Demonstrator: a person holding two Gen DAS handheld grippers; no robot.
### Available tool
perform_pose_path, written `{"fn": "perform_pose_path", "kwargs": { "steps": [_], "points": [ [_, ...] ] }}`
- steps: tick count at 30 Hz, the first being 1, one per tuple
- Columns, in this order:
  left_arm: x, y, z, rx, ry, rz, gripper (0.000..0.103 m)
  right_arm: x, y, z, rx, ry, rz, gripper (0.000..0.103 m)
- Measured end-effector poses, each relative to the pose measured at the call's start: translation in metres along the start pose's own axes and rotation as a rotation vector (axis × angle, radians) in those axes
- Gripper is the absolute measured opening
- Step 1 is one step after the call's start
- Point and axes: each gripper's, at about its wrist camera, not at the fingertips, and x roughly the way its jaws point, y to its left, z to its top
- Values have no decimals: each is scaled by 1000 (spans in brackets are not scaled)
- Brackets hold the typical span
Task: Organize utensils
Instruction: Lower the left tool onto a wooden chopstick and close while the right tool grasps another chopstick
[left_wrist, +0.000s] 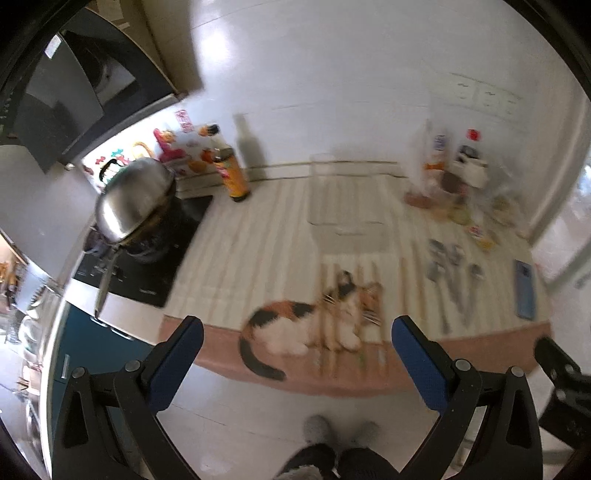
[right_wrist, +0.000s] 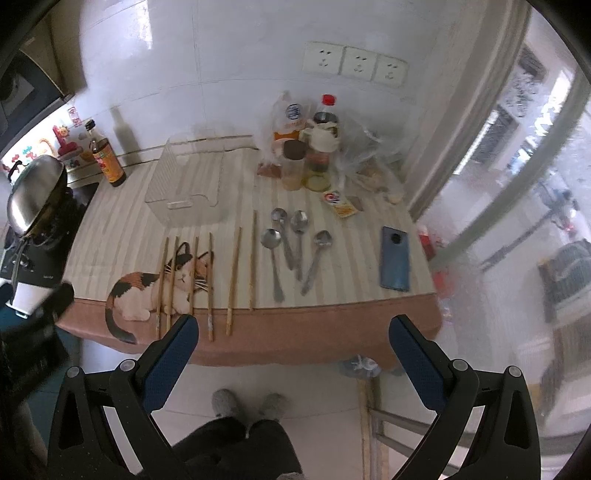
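We hold the left gripper (left_wrist: 295, 343) and right gripper (right_wrist: 291, 339) wide open and empty before the counter's striped cloth (right_wrist: 110, 221), where six chopsticks (right_wrist: 233, 280) lie beside four spoons (right_wrist: 295, 240), near the clear bin (right_wrist: 184, 184).

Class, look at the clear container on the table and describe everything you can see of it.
The clear container is a see-through, plastic-looking rectangular bin with ribbed walls and a handle cut-out in its near end. It looks empty. It stands upright on the striped tablecloth, behind the chopsticks, left of the jars. Neither gripper touches it.
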Motion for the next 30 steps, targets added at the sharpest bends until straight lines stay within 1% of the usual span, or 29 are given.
{"fn": "perform_pose_path", "kwargs": {
  "steps": [2, 5, 6, 7, 8, 9, 10, 11, 13, 14, 15, 16, 17, 19, 21, 24, 25, 27, 29, 30],
  "points": [
    [20, 3, 2, -10, 11, 31, 103, 23, 4, 5, -11, 11, 16, 103],
    [63, 9, 3, -32, 68, 50, 103, 64, 14, 12, -24, 40, 16, 102],
    [78, 10, 2, -35, 91, 48, 103, 82, 19, 14, -27, 58, 7, 99],
    [94, 11, 1, -35, 121, 50, 103, 97, 22, 15, -27, 79, 10, 92],
    [111, 12, 0, -35, 156, 49, 103, 112, 26, 17, -22, 101, 22, 87],
    [129, 13, -2, -38, 191, 39, 103, 129, 28, 18, -12, 129, 29, 76],
    [145, 12, -3, -36, 221, 33, 103, 147, 31, 19, -5, 160, 34, 71],
    [162, 12, -5, -32, 259, 23, 103, 160, 34, 20, 2, 179, 44, 63],
    [197, 10, -11, -26, 335, -12, 103, 191, 38, 21, 21, 224, 56, 53],
    [214, 8, -16, -22, 379, -40, 102, 204, 41, 21, 33, 249, 59, 51],
    [232, 5, -20, -16, 425, -71, 96, 215, 43, 19, 48, 269, 67, 47],
    [245, 0, -24, -12, 462, -96, 86, 226, 45, 19, 65, 292, 73, 46],
    [258, -5, -28, -7, 498, -125, 80, 233, 46, 18, 77, 313, 78, 45],
    [280, -13, -35, 3, 559, -168, 56, 250, 53, 17, 91, 351, 87, 43],
    [297, -21, -41, 13, 592, -192, 47, 264, 59, 14, 96, 383, 88, 41],
    [307, -30, -46, 24, 616, -209, 47, 282, 64, 11, 97, 417, 91, 32],
    [308, -32, -46, 22, 620, -220, 47, 287, 67, 10, 99, 428, 96, 30],
    [307, -37, -46, 29, 610, -217, 43, 296, 71, 9, 101, 439, 108, 28],
    [305, -38, -45, 40, 594, -208, 33, 304, 78, 10, 94, 443, 114, 28],
    [308, -37, -44, 37, 585, -208, 22, 308, 80, 11, 90, 444, 111, 28]
  ]
}}
